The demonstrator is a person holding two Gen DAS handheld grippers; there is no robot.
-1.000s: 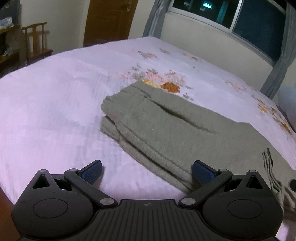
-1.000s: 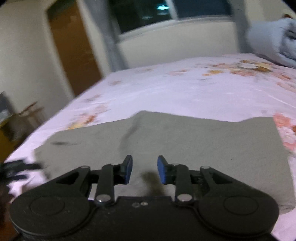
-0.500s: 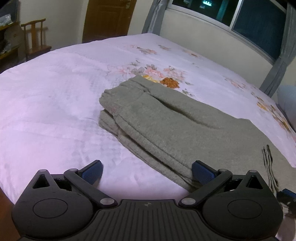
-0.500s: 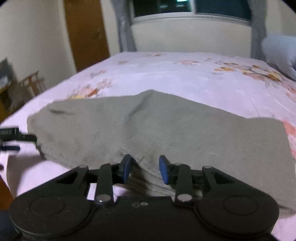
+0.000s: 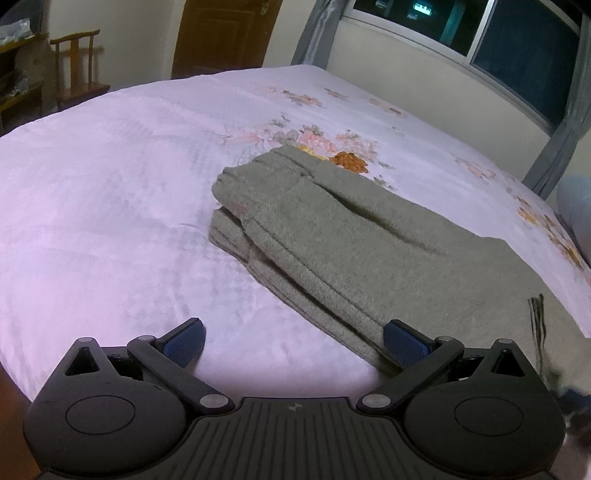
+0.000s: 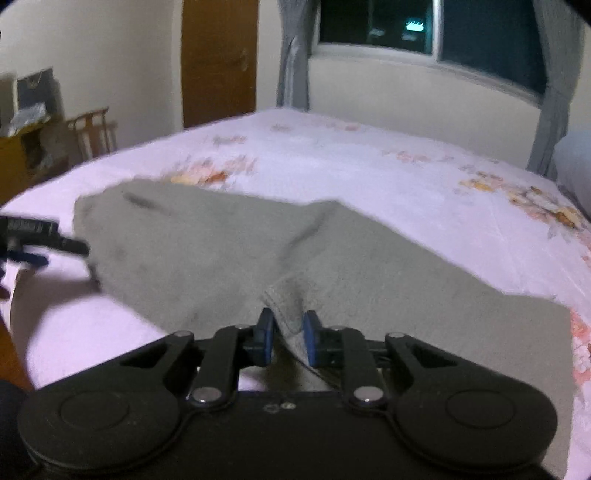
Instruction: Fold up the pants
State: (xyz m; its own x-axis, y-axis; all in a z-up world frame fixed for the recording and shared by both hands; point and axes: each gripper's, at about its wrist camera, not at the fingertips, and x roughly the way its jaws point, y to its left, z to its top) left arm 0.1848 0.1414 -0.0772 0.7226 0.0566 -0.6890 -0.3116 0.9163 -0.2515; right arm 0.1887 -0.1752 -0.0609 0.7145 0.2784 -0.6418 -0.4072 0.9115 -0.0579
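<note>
Grey-green pants (image 5: pixel 354 236) lie folded lengthwise on the pink floral bed sheet (image 5: pixel 110 192), their layered edge facing me. My left gripper (image 5: pixel 293 345) is open and empty, low over the sheet, its right pad at the near edge of the pants. In the right wrist view the pants (image 6: pixel 207 251) spread across the bed. My right gripper (image 6: pixel 288 338) has its jaws closed onto a raised fold of the pants' near edge (image 6: pixel 286 310). The left gripper (image 6: pixel 33 240) shows at the far left of that view.
The bed fills most of both views. A wooden chair (image 5: pixel 75 62) and a brown door (image 5: pixel 221 33) stand beyond the bed on the left. A window with grey curtains (image 5: pixel 554 140) runs along the far wall. A pale pillow (image 5: pixel 576 206) lies at the right.
My right gripper has closed from a narrow gap onto the pants' near edge and lifted a fold. My left gripper stays open, drawn back slightly.
</note>
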